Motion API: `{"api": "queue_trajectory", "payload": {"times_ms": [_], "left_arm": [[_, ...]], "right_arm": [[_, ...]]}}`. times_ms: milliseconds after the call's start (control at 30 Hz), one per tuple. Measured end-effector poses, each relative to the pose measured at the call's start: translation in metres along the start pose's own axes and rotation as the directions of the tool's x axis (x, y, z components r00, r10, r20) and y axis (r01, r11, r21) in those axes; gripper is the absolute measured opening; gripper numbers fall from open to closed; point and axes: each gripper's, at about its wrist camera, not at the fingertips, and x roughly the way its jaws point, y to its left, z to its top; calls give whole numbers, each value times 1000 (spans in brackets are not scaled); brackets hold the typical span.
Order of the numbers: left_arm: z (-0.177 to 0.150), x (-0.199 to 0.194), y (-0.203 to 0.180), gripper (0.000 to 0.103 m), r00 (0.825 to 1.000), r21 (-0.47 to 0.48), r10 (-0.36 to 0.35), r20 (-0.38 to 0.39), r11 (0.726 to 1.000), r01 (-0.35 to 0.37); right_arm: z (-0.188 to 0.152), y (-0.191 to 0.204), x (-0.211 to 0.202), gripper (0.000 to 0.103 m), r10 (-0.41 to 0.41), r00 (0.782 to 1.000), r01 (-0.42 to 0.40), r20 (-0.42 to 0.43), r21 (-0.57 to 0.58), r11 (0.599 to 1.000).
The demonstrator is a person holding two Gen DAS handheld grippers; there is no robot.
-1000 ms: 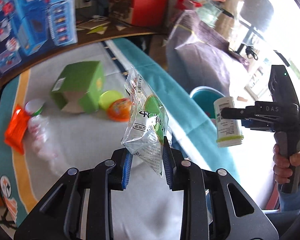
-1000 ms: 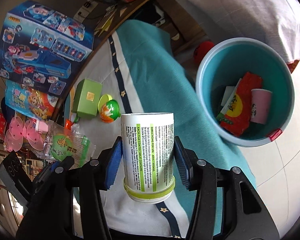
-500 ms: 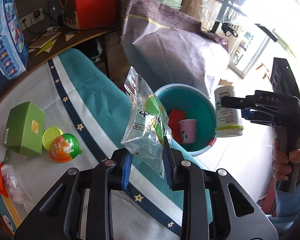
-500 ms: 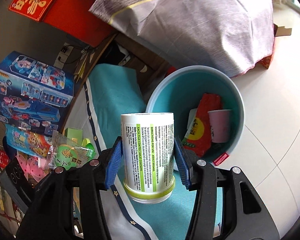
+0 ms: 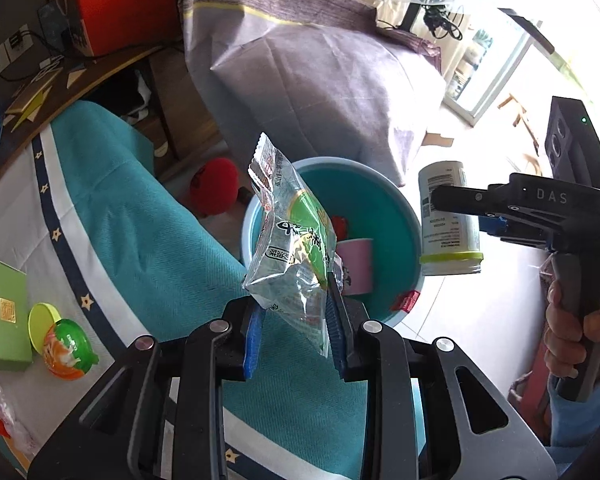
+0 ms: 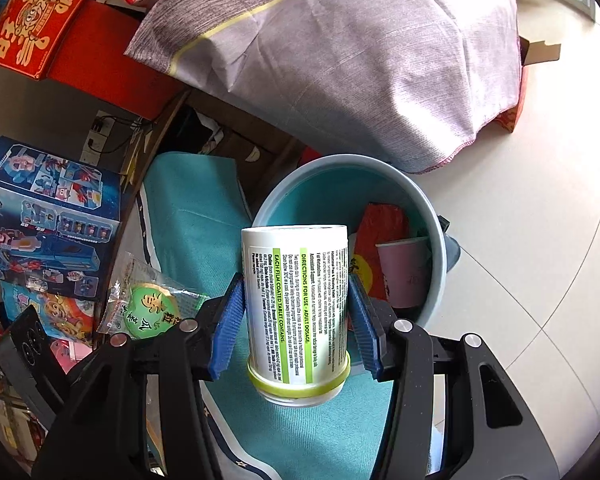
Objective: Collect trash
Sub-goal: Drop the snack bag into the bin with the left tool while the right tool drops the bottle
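Note:
My left gripper (image 5: 294, 320) is shut on a clear snack wrapper (image 5: 292, 248) with a green label, held upright over the near rim of the teal bin (image 5: 384, 208). To its right, my right gripper (image 5: 440, 200) grips a white pill bottle (image 5: 448, 216) with a lime band, beside the bin's right rim. In the right wrist view the right gripper (image 6: 296, 312) is shut on the bottle (image 6: 296, 300), cap end towards the camera, with the bin (image 6: 300, 188) just beyond. A pink cup (image 6: 406, 268) and a red wrapper (image 6: 380, 240) lie inside the bin. The wrapper (image 6: 148, 304) shows at lower left.
The teal tablecloth (image 5: 140, 220) hangs beside the bin. On the table stay a green box (image 5: 2, 320), a yellow lid (image 5: 40, 320) and an orange-green jelly cup (image 5: 66, 350). A grey-purple covered bundle (image 5: 320, 72) stands behind the bin, a red ball (image 5: 214, 190) on the floor.
Both grippers have swung away from the table top toward the bin, keeping their loads. The bin has come from the view's edge to right beneath the wrapper and bottle.

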Motion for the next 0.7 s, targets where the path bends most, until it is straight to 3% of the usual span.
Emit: {"api": "queue_trajectory", "payload": {"times_ms": [500, 533, 600, 700], "left_arm": [[18, 59, -6, 31, 996, 14, -36, -85, 999, 37], [19, 61, -6, 34, 995, 14, -35, -89, 999, 36], [21, 64, -5, 55, 996, 10, -23, -92, 1000, 24], [21, 59, -3, 73, 997, 7, 2, -72, 1000, -1]], "right_arm": [[14, -18, 23, 48, -55, 998, 57, -40, 38, 998], [14, -18, 24, 48, -58, 997, 60, -42, 39, 997], [15, -18, 27, 48, -59, 997, 61, -48, 43, 997], [16, -15, 31, 48, -66, 996, 68, -54, 40, 997]]}}
